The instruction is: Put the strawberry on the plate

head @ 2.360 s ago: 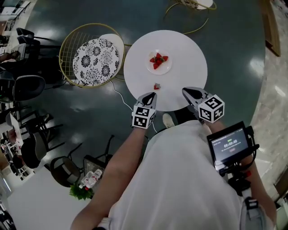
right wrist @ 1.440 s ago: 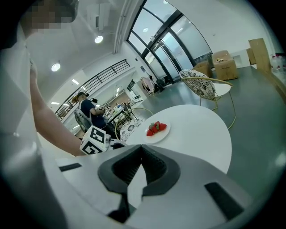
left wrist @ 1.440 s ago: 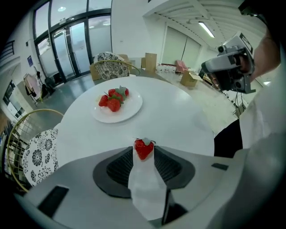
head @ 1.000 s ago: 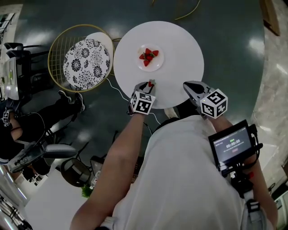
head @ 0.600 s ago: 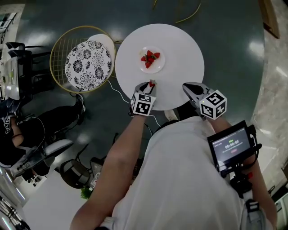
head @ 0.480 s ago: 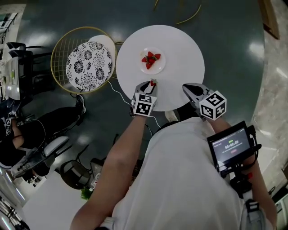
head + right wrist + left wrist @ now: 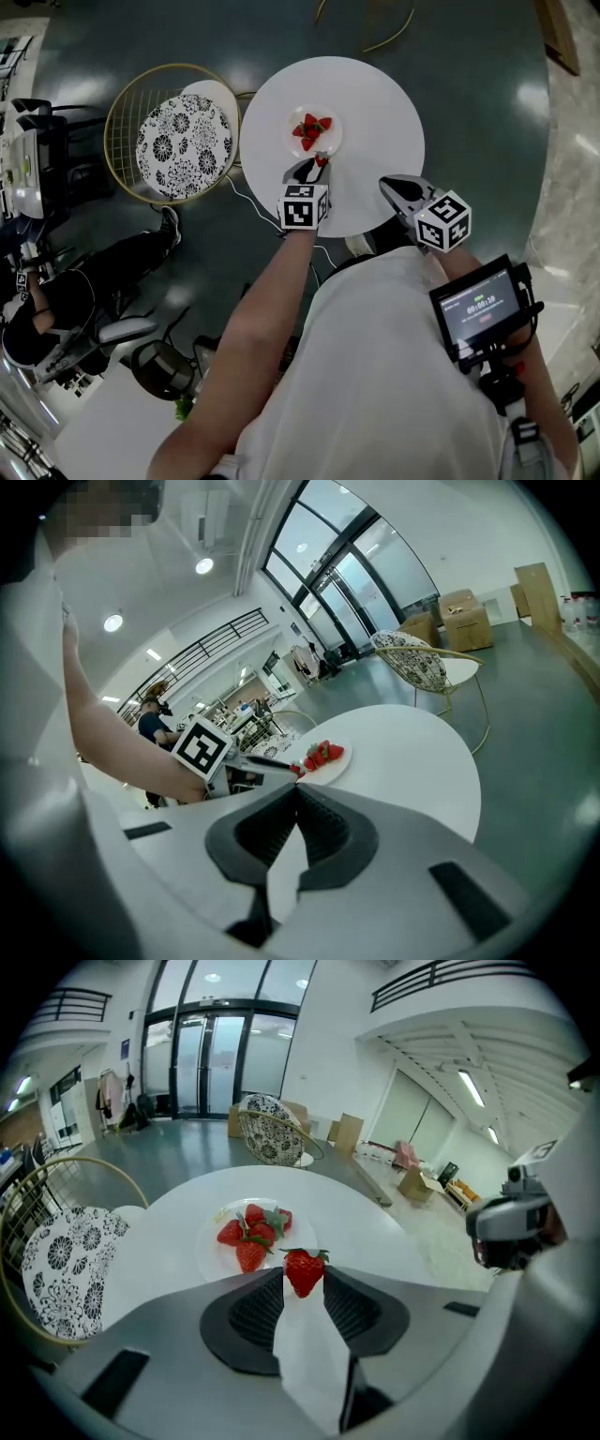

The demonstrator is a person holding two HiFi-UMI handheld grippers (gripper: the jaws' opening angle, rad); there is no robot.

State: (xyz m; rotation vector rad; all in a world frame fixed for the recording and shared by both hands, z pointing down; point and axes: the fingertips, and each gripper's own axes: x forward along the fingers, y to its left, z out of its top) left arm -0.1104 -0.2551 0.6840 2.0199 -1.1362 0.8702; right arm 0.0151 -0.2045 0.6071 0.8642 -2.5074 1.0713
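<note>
**Strawberry [image 7: 303, 1269] held in the left tool, at the near rim of the plate**

The strawberry was pinched between the two pads of the left tool [image 7: 303, 1283], tip downward and green calyx uppermost. Only its lower flanks were gripped, and the upper half stood clear above the pads. It hung just short of the white plate [image 7: 208, 1252], which sat on the round white counter [image 7: 375, 103] and already carried a small pile of strawberries [image 7: 249, 1237]. The right tool [image 7: 295, 784] rested apart at the counter's near edge, with its jaws closed together on nothing.

The fruit was judged light, soft and easily bruised, with a slightly waxy skin. A gentle pinch across the broad shoulders, just below the calyx, would probably hold it best. A firmer squeeze risked crushing the flesh, and a hold nearer the tapering tip could let it slip out. On release, a low set-down on a bare part of the plate seemed advisable, because the rounded berry might roll against the pile.
</note>
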